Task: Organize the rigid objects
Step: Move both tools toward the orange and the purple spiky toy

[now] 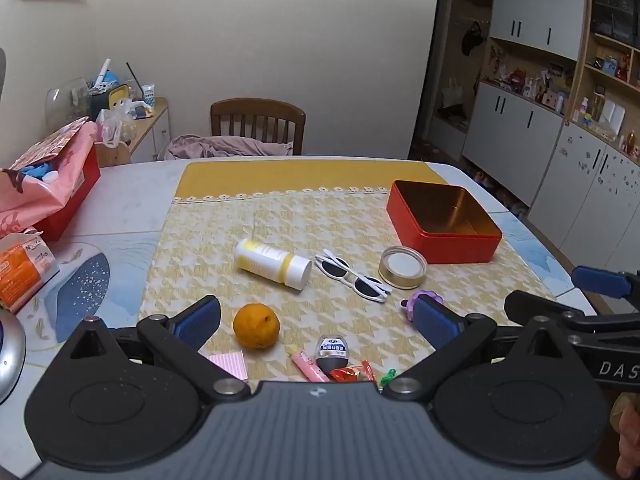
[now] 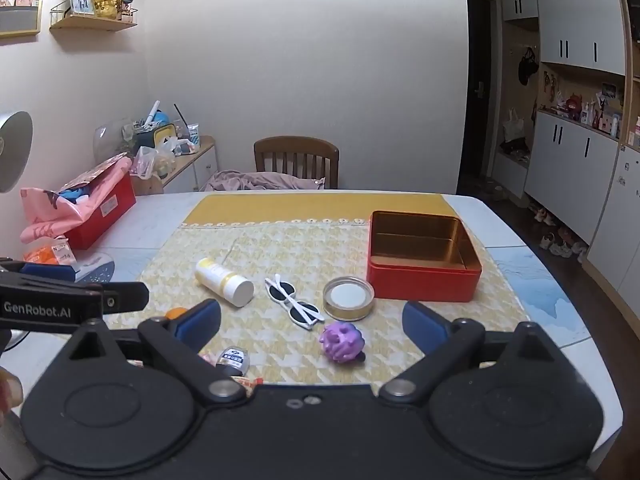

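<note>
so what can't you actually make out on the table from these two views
- Pink notepad, left wrist view: partly covered by the left gripper.
- Orange, right wrist view: mostly behind the right gripper finger.
- Small bottle, both views: label print too small to read.
- Red tin: near inner wall hidden by its own rim.

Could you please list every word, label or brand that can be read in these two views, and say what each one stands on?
"GenRobot.AI": on the side of the left tongs.
"DAS", cut off by the frame edge: on the side of the right tongs.
Small roller bottle: printed label too small to read.
Orange package: print blurred.
White bottle: no readable text.
</note>
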`<state>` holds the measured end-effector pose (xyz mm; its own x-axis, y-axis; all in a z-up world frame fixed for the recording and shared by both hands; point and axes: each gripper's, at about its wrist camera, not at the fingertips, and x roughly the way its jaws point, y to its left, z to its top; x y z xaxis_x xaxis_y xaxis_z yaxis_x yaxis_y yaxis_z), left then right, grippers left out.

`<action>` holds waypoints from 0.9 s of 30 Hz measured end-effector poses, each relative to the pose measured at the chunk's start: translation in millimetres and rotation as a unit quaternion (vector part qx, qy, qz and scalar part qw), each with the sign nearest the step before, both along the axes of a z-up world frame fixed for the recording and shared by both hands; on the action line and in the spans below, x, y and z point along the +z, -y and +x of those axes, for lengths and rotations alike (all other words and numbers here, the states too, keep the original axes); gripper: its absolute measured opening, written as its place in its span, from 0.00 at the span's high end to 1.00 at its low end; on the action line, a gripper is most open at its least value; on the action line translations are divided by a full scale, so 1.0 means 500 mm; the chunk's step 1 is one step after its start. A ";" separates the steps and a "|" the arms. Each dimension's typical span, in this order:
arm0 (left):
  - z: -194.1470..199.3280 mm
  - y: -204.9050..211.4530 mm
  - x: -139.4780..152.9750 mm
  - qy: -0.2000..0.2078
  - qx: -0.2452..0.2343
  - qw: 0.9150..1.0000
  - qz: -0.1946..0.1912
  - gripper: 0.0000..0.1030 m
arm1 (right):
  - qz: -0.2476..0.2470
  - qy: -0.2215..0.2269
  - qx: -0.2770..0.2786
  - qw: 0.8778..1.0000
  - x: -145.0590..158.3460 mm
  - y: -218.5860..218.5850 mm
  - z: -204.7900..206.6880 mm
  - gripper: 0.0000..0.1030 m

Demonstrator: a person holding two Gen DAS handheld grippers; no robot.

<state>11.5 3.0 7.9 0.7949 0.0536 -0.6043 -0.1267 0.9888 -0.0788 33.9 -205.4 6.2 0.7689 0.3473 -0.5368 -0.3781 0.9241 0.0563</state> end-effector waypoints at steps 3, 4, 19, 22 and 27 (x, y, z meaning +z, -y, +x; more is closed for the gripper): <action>0.000 0.000 0.000 0.000 0.006 1.000 -0.004 0.00 | 0.004 -0.006 0.000 1.000 -0.002 0.004 0.014 0.06; 0.000 0.001 0.000 0.000 0.006 1.000 -0.004 0.00 | 0.001 -0.007 0.000 1.000 -0.003 0.004 0.018 0.06; 0.000 0.000 0.001 -0.003 0.010 1.000 -0.008 0.00 | -0.005 -0.018 0.006 1.000 -0.020 0.005 0.024 0.11; -0.002 -0.011 0.003 -0.002 0.012 0.999 -0.036 0.00 | -0.001 -0.018 0.008 1.000 -0.020 0.009 0.025 0.10; 0.005 -0.020 -0.002 -0.017 0.033 0.999 -0.028 0.00 | 0.001 -0.022 0.008 1.000 -0.022 0.008 0.029 0.10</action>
